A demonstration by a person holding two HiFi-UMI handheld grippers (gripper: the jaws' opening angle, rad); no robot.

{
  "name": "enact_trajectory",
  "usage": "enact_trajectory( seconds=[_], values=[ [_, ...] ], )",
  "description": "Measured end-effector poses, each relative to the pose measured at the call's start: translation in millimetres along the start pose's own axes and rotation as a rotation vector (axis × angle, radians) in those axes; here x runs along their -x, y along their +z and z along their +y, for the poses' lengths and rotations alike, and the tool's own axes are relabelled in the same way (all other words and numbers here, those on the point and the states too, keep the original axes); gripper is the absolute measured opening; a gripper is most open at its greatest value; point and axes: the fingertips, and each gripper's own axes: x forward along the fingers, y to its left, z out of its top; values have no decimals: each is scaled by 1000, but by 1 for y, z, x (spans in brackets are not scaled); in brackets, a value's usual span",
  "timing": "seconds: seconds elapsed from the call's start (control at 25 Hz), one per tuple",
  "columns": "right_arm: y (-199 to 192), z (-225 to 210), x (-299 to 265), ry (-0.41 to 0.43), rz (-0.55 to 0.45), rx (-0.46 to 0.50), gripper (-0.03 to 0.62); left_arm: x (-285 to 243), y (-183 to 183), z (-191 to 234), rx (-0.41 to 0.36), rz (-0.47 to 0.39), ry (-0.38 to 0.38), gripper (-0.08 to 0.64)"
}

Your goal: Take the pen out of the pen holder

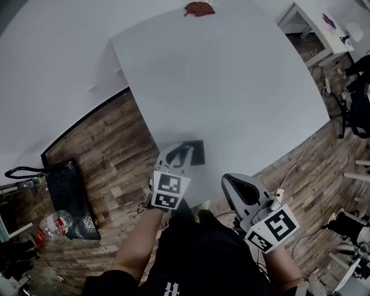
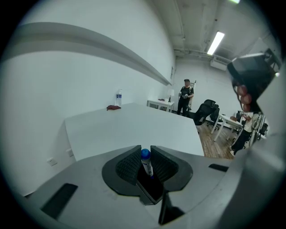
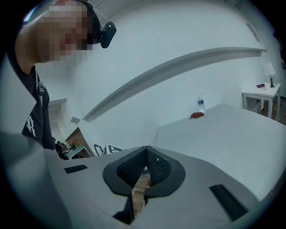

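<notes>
Left gripper [image 2: 146, 157]: clamped on pen [image 2: 146, 165], ribbed pads pressing on both sides of the barrel just under the blue cap. Pen upright, slightly tilted, cap showing above the pads. Directly below: dark square holder [image 2: 151, 187], lower end of pen overlapping its opening. Cannot tell whether the tip is still inside.

Right gripper [image 3: 145, 155]: pads pressed together at the tips, nothing between them. Wood floor [image 3: 142, 188] visible through the gap beneath. In the head view, held low by the table's near edge, right of the holder and well apart from it.

Holder standing on white table [image 1: 231, 87], close to the near edge and toward its left corner. Rest of tabletop bare out to the far end, with a reddish rag [image 1: 199, 8] there and a bottle [image 2: 119, 97] just beside it.

Beyond the table: black bag [image 1: 66, 191] on the floor at left, against the white wall, and a second plastic bottle [image 1: 55, 224] lying beside it. A person [image 2: 185, 96] standing far back in the room, near desks and chairs.
</notes>
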Motion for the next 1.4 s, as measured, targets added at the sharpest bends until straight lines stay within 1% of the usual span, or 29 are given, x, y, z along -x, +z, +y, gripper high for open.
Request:
enact_trajectory(
  seconds=[0.28,0.6,0.76,1.12,1.4],
  values=[
    [6,10,5,37,-25,40,11,37,37,-9,6,-74,18,66],
    [20,20,17,75,-67,76,11,85,85,-28,-23,-157,46,66],
    [28,26,26,93,-93,99,11,109,106,-40,-29,-202,45,66],
    [37,38,46,121,-134,144,11,157,132,-68,-70,-275,58,66],
    [42,49,61,150,-162,175,11,196,146,-92,-101,-309,61,66]
  ],
)
